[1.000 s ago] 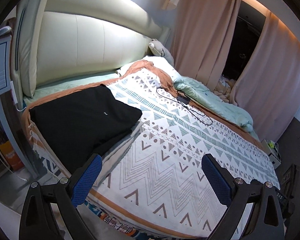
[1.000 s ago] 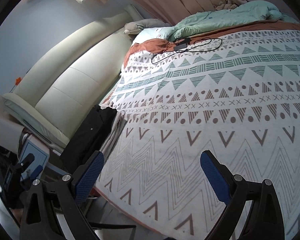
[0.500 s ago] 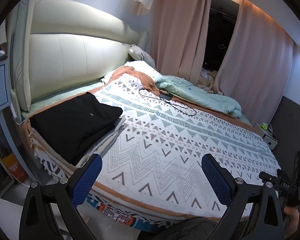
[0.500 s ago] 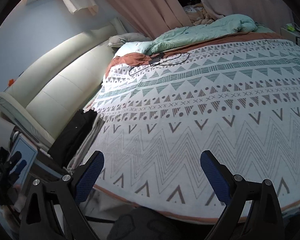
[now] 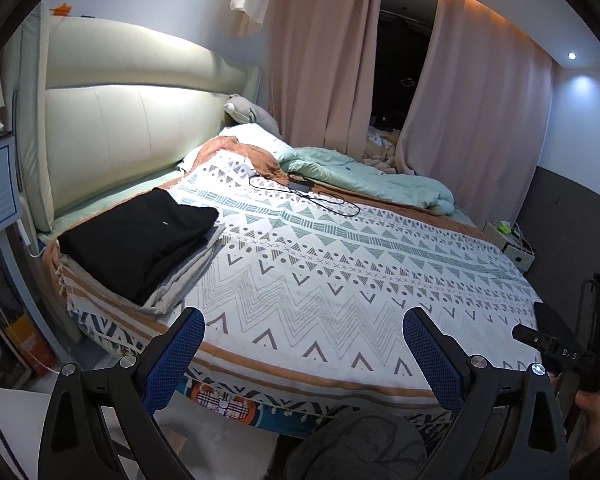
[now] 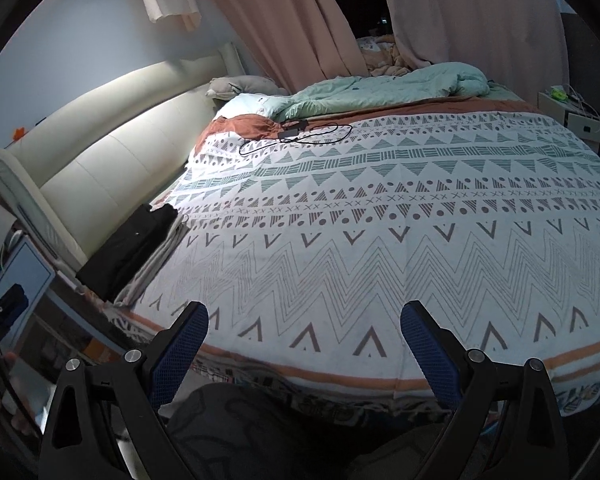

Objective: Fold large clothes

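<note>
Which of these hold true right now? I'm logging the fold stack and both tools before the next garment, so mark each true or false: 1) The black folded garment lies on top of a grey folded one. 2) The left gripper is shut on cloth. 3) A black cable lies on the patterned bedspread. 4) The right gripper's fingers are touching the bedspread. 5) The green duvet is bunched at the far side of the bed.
1) True: the black folded garment rests on the grey folded one.
2) False: the left gripper is open and holds nothing.
3) True: the black cable lies on the patterned bedspread.
4) False: the right gripper is open, off the bed's near edge.
5) True: the green duvet.
</note>
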`<state>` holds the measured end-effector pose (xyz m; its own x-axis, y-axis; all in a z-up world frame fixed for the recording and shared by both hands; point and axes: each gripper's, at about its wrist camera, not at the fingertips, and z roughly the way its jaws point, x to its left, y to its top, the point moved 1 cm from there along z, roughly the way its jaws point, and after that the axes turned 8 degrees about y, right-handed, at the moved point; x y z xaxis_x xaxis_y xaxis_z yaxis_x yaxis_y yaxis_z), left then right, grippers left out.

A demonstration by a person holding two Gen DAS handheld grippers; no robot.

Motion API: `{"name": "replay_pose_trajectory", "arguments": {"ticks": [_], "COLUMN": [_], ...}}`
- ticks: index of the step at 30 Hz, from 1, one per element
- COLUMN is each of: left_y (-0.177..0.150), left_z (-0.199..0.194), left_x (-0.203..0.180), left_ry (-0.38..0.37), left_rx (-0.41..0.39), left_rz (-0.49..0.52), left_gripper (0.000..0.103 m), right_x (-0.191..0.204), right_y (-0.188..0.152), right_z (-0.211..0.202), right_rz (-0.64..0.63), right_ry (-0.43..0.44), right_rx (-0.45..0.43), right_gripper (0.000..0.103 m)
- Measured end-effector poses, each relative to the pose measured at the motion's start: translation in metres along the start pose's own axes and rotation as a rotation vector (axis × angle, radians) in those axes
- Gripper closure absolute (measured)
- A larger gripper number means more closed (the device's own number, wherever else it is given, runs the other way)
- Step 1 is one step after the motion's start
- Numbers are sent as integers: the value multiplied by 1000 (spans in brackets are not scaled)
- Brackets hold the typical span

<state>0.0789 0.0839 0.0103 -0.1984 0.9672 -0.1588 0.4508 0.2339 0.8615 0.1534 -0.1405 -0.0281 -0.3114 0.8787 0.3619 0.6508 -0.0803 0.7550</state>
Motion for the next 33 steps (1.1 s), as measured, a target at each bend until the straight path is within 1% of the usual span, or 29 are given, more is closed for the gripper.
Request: {"name": "replay_pose_trajectory", "arguments": {"ticks": [5, 11, 15, 18, 22, 26, 33], "left_y": [-10, -18, -21, -24, -28, -32, -37], "left_z": [-27, -56, -75, -88, -102, -111, -121], "left_x": [-7, -15, -20, -26, -33, -33, -28], "left_ry": [-7, 0, 3, 0, -1, 3, 11], "left_rx": [-16, -51, -94, -103, -121, -140, -168], "left_rz": [40, 59, 71, 80, 90, 89, 72], "left_gripper": [3, 3, 0, 0, 0, 0, 0], "right_x": [10, 21, 33, 41, 45, 47, 47], "right_y": [-12, -24, -29, -33, -38, -46, -55], "right_z": [-32, -65, -87, -109, -129, -142, -153], "right_rz": [-9, -28, -73, -98, -108, -114, -124], "right_ry": [-20, -26, -30, -32, -33, -48, -60], "right_rx": [-28, -55, -75, -107, -126, -139, -160], "right_gripper": [6, 6, 6, 6, 6, 6, 6]}}
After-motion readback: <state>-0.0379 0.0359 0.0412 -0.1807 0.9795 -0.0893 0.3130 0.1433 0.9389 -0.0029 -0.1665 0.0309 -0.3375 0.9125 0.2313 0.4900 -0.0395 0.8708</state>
